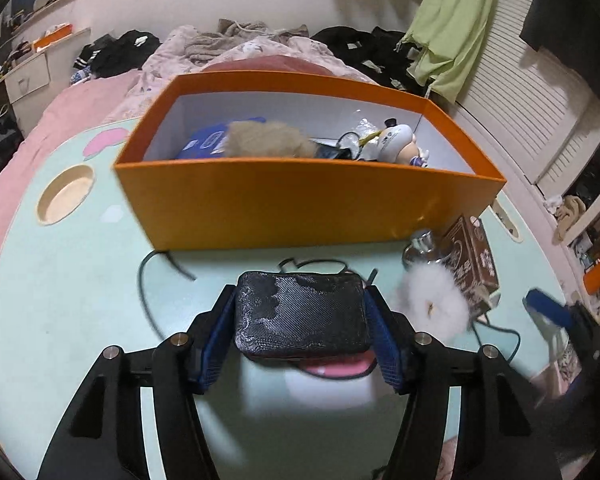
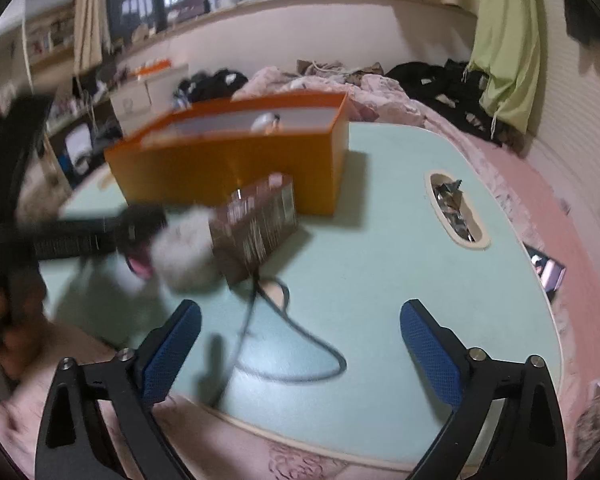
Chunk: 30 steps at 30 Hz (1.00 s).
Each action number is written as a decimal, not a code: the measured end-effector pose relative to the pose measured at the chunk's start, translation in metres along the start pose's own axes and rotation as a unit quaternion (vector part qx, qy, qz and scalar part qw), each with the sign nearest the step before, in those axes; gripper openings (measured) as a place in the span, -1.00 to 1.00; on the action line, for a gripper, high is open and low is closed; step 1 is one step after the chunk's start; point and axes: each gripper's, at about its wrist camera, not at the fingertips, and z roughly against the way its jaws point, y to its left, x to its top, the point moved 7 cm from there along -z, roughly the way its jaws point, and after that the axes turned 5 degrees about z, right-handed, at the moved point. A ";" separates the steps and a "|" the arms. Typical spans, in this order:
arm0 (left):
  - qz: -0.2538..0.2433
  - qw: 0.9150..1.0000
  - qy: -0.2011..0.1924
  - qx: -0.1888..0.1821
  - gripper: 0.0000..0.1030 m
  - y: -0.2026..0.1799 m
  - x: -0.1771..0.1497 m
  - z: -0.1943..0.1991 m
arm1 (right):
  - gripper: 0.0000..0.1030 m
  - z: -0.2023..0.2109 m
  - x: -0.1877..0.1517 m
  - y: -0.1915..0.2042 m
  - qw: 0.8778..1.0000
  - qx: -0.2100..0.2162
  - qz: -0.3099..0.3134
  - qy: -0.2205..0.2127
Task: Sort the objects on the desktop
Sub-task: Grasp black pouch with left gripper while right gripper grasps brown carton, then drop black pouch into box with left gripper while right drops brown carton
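A black case (image 1: 302,316) is clamped by the left gripper (image 1: 300,320) near the table's (image 1: 80,280) front edge; lifting into the orange box (image 1: 300,204) is judged next. The right gripper (image 2: 300,344) is held agape, empty.

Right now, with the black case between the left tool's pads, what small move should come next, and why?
Probably lift the black case and carry it toward the orange box. The left tool grips it at both sides, and the box stands open just behind.
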 end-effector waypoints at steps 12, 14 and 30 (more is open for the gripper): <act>0.000 1.000 -0.012 -0.007 0.21 0.003 0.003 0.006 | 0.03 -0.032 0.049 -0.004 0.994 0.034 -0.101 0.039; 0.002 1.000 -0.013 -0.010 0.21 0.004 0.004 0.006 | -0.13 -0.027 0.043 -0.009 0.990 0.061 -0.122 0.036; -0.008 0.999 -0.019 -0.026 0.21 0.001 0.006 0.010 | -0.65 -0.016 0.013 -0.016 0.998 -0.053 -0.036 0.023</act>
